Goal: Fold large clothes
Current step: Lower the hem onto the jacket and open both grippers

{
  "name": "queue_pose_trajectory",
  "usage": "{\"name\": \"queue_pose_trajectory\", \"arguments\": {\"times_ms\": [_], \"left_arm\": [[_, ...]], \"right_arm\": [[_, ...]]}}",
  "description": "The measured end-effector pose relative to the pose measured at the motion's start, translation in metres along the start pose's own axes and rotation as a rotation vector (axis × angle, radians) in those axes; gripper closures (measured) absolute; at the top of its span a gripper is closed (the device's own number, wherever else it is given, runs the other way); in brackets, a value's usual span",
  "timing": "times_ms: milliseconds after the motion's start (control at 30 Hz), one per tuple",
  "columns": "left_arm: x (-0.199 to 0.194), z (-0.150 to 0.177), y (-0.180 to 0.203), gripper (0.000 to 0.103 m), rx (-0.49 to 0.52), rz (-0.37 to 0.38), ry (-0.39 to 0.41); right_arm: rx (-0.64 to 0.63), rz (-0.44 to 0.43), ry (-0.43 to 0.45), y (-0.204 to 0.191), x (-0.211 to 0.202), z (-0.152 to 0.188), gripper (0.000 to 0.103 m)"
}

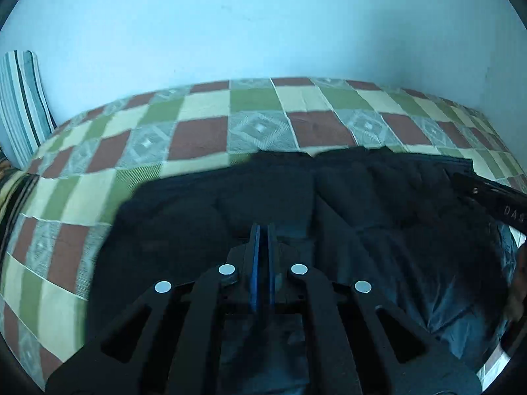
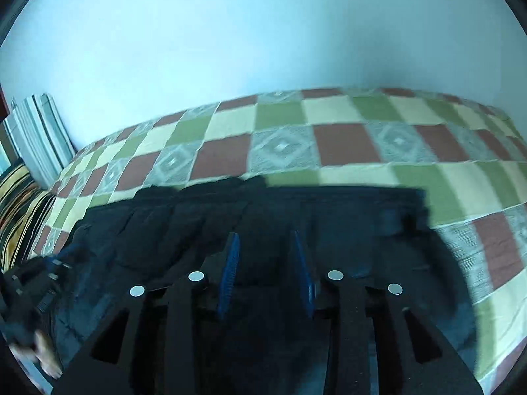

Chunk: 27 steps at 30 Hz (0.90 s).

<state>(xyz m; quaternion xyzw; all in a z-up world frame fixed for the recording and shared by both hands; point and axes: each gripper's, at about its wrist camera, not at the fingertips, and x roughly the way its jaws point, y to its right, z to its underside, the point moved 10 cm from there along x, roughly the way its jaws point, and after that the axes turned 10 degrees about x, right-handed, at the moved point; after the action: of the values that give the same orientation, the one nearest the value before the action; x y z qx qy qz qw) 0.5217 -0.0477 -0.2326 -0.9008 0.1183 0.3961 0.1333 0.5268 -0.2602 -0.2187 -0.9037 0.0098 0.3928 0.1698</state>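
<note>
- A large dark padded garment (image 1: 378, 204) lies spread flat on a bed covered by a checked quilt of green, cream, brown and grey squares (image 1: 204, 135), near its front edge.
- The left gripper (image 1: 262, 230) hovers over the garment; its 2 blue-padded fingers (image 1: 254, 263) are pressed together, and no cloth shows between them.
- The right gripper (image 2: 266, 240) hangs above the same garment (image 2: 346, 217), its blue fingers (image 2: 230, 263) narrowly parted with nothing gripped.
- A striped cushion (image 1: 23, 105) leans against the pale blue wall (image 1: 263, 26) at the left.
</note>
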Motion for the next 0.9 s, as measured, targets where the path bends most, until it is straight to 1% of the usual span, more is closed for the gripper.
{"name": "queue_pose_trajectory", "arguments": {"times_ms": [100,233,467,733,900], "left_arm": [[0.024,0.014,0.007,0.099,-0.014,-0.017,-0.044],[0.042,0.027,0.004,0.099,-0.044,-0.017,-0.064],[0.059,0.037,0.006,0.099,-0.044,-0.029,-0.057],[0.070,0.041,0.006,0.099,-0.046,-0.035,-0.043],[0.063,0.035,0.008,0.100,-0.021,-0.054,-0.053]], "right_arm": [[-0.026,0.049,-0.020,-0.001,0.021,0.014,0.069],[-0.016,0.067,-0.052,0.009,0.042,0.029,0.068],[-0.074,0.149,-0.022,0.008,0.059,0.041,0.066],[-0.080,0.163,0.000,0.011,0.064,0.044,0.066],[-0.084,0.168,-0.001,0.008,0.060,0.041,0.066]]}}
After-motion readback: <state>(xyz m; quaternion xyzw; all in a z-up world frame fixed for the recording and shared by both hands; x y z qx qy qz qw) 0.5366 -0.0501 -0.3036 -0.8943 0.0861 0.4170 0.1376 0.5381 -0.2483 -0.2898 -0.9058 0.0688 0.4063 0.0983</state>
